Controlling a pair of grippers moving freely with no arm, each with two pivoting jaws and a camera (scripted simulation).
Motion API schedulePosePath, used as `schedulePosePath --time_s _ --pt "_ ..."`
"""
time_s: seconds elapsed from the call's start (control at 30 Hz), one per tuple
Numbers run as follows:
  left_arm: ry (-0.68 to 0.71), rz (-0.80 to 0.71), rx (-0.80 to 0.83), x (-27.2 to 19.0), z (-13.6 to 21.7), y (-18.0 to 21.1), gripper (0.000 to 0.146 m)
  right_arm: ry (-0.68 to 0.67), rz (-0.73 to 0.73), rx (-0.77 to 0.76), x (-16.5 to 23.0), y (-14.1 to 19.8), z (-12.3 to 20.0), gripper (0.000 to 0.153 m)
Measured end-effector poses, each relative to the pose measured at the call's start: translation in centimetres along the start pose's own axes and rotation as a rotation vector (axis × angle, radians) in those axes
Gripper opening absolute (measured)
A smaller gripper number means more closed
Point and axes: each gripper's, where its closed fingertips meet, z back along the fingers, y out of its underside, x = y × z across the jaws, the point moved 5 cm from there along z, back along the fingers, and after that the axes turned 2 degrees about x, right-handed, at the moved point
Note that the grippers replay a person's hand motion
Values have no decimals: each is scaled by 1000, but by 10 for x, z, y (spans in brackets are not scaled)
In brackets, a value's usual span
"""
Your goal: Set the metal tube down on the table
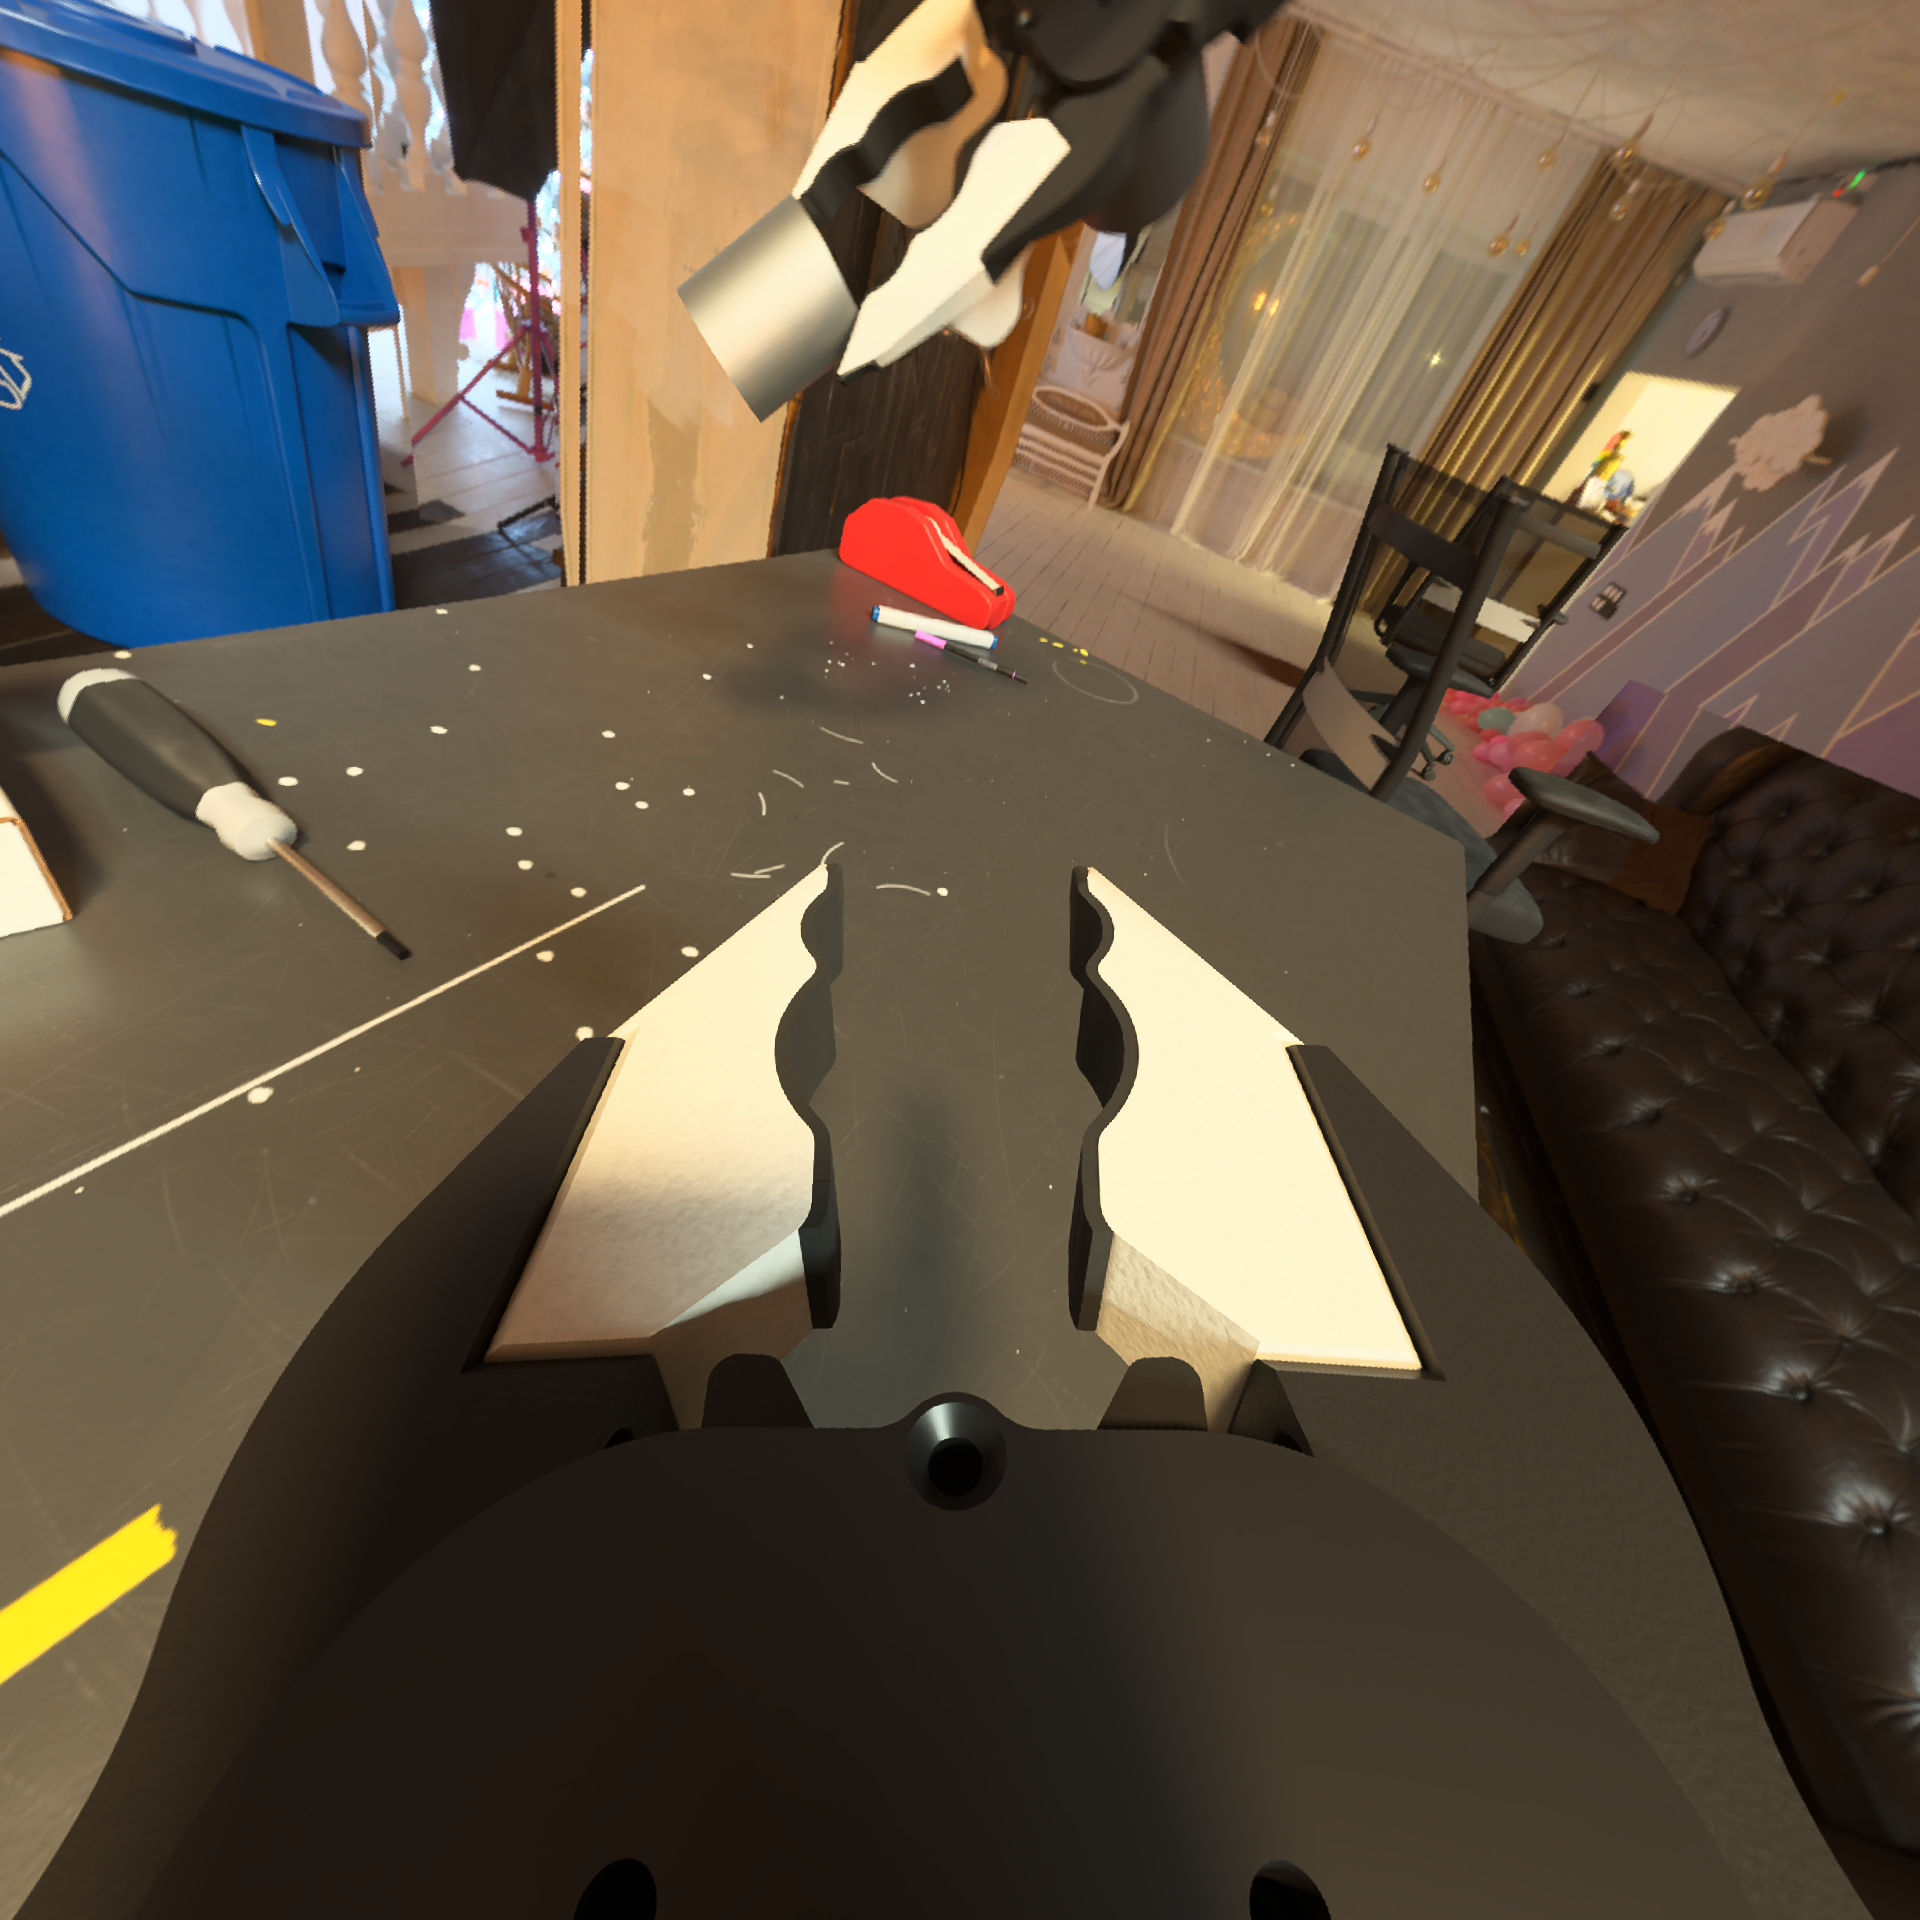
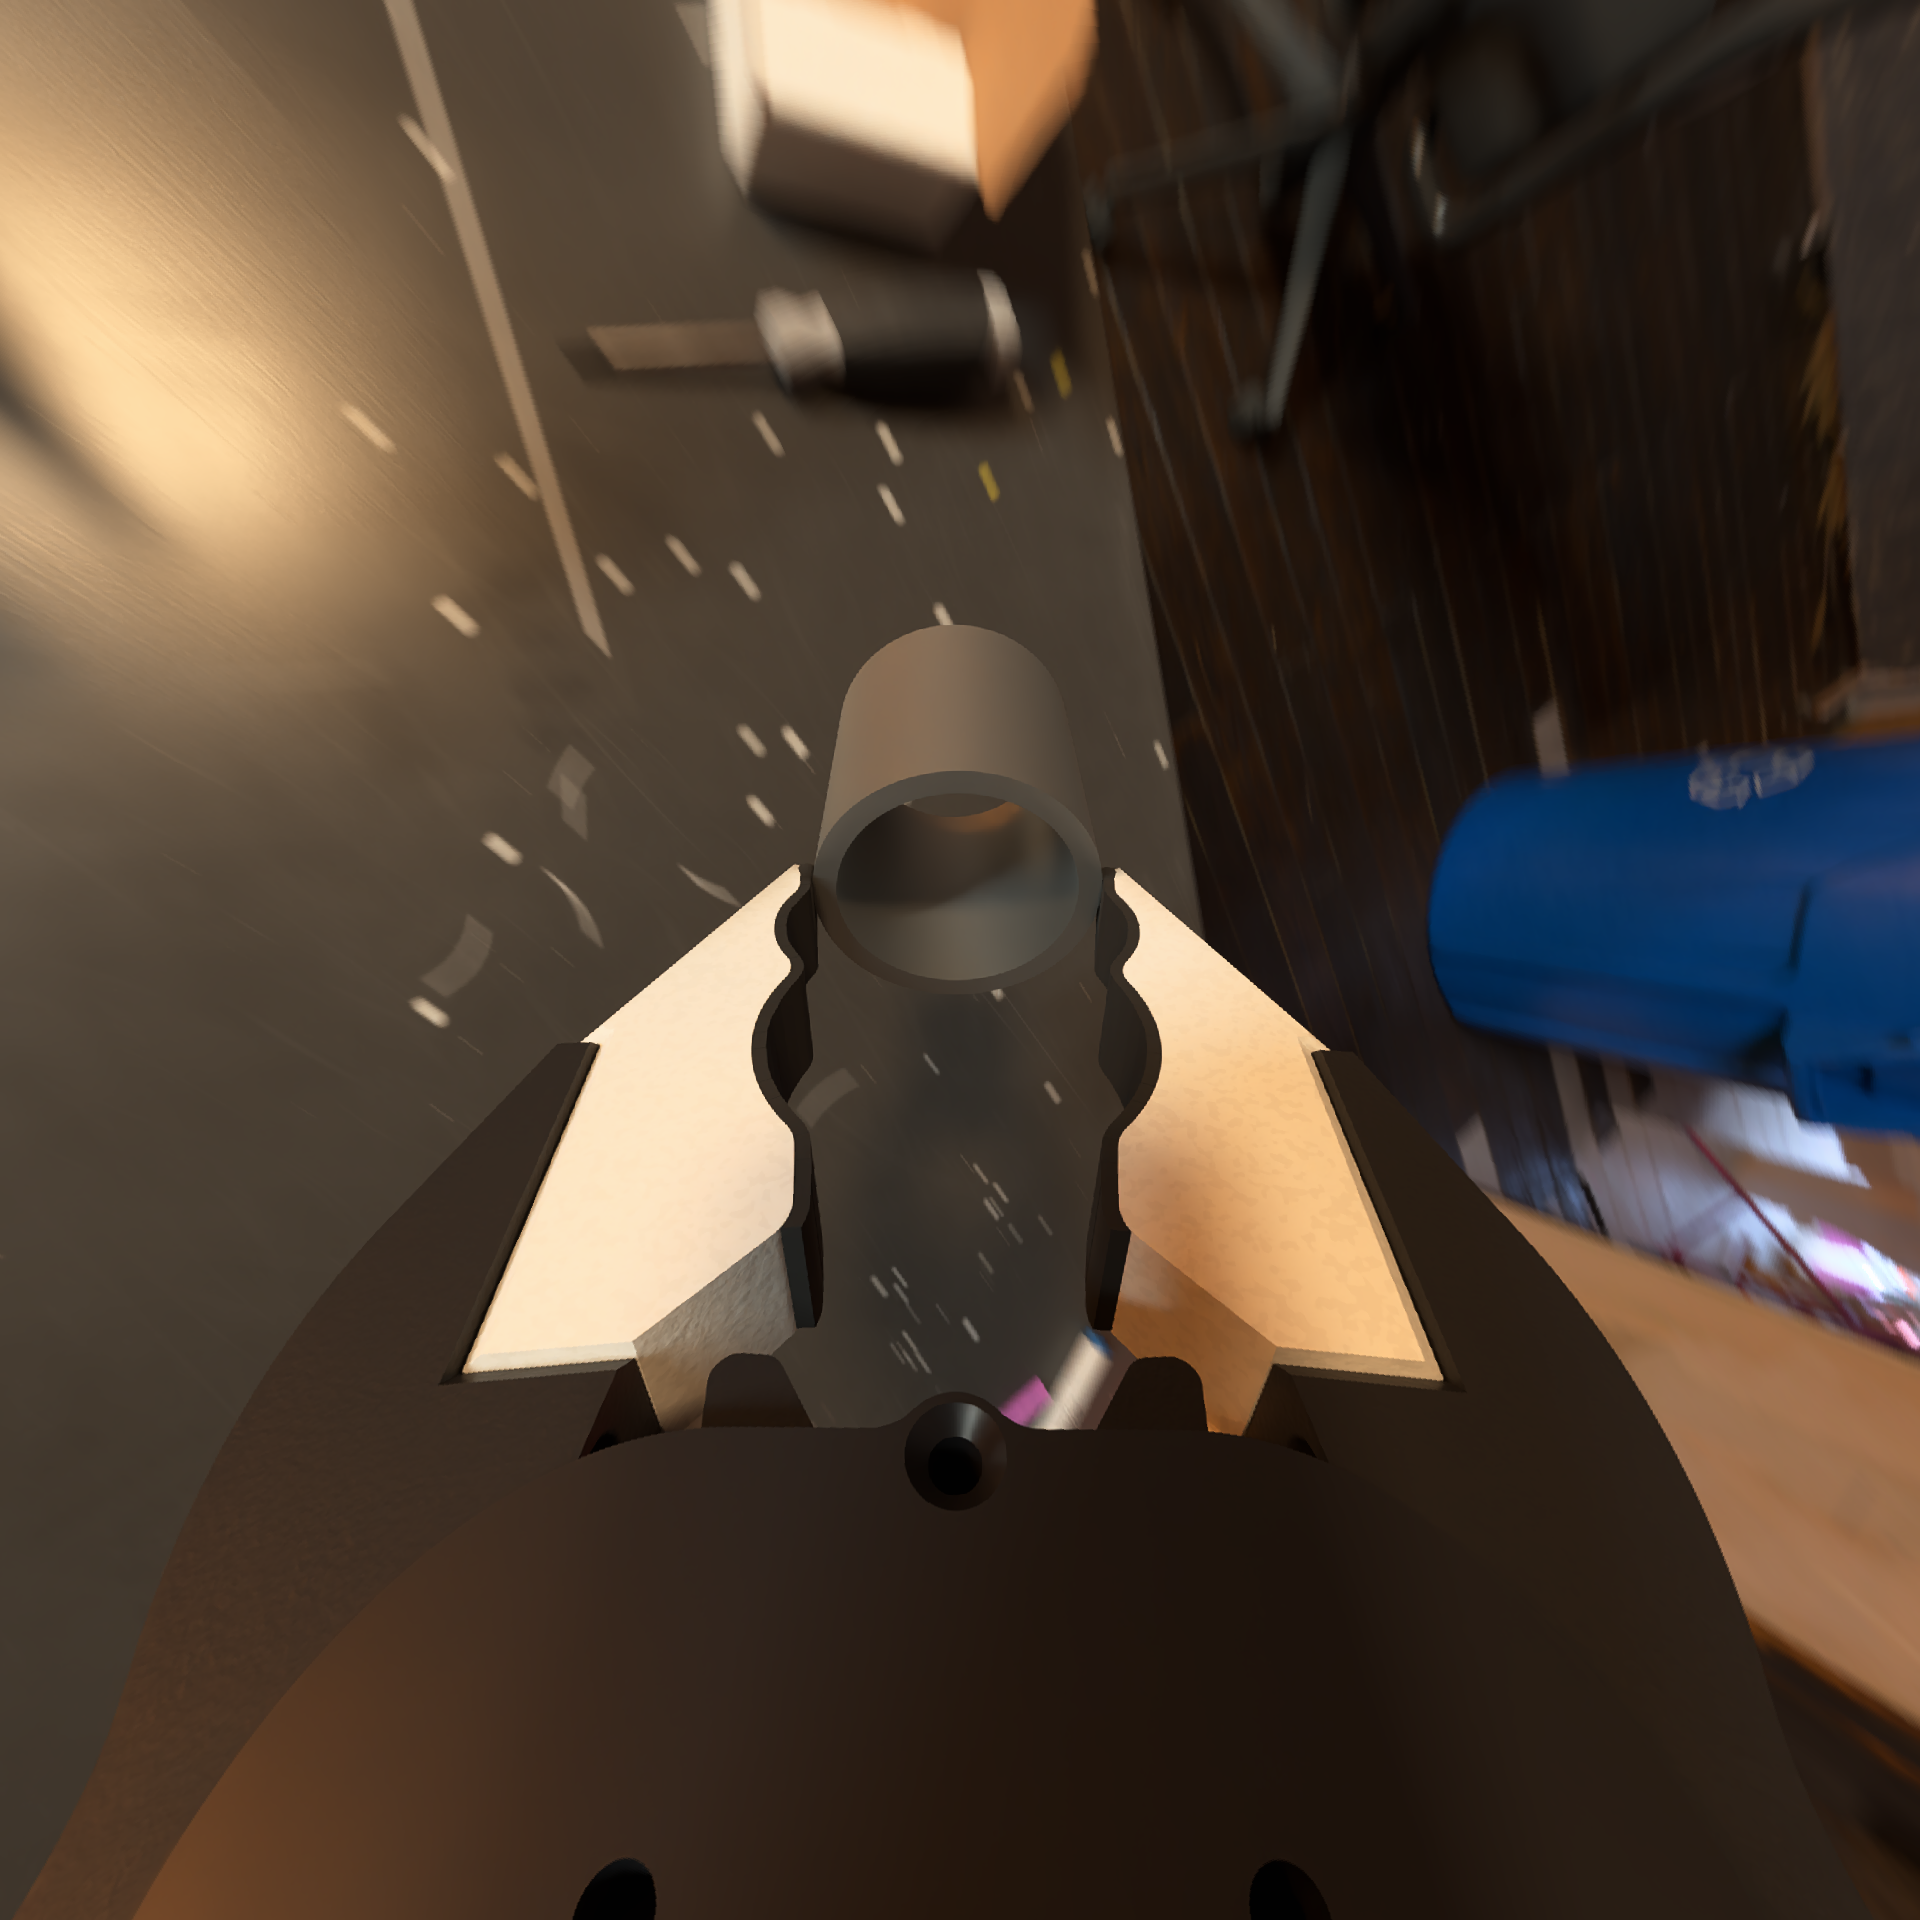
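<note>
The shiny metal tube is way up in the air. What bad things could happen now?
The short grey metal tube is pinched only at the right gripper fingertips, high above the dark scratched table. It might slip out and fall. Being round, it could roll once down, maybe toward the table edge. The red tape dispenser and the white markers lie below, so it might bump them.

The dark worktop (image 1: 935,790) lies bare across its middle, between the screwdriver (image 1: 197,774) and the red tape dispenser (image 1: 920,561). Two markers (image 1: 940,632) lie just beside the dispenser. A pale box (image 1: 26,883) sits near the screwdriver's handle. A blue bin (image 1: 177,343) stands beyond the screwdriver, off the worktop.
</note>
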Motion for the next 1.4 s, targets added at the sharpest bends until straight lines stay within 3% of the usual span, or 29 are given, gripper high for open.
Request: schedulePosePath --time_s 0.1,0.2,0.4,0.57,0.77,1.0,1.1,1.23,1.4 --pt "-7 -1 16 -2 4 2 47 8 34 207 -52 43 -33 54" --pt "-14 -9 36 -2 4 6 51 -83 33 328 -78 74 -77 54" --pt "-68 14 63 5 13 10 58 -257 51 486 -76 100 -157 54" --pt "-136 53 60 14 28 11 57 -360 71 583 -61 115 -201 54" --pt "-180 77 38 18 40 15 57 -422 54 586 -64 114 -205 54" --pt "-175 61 41 15 40 13 57 -368 35 548 -62 116 -197 61" --pt "-176 55 35 15 42 11 57 -294 8 507 -70 114 -178 63" --pt "-180 64 25 17 45 10 57 -171 -141 370 -79 106 -140 69" --pt "-196 56 34 18 45 11 57 -72 -358 130 -53 96 -92 78"
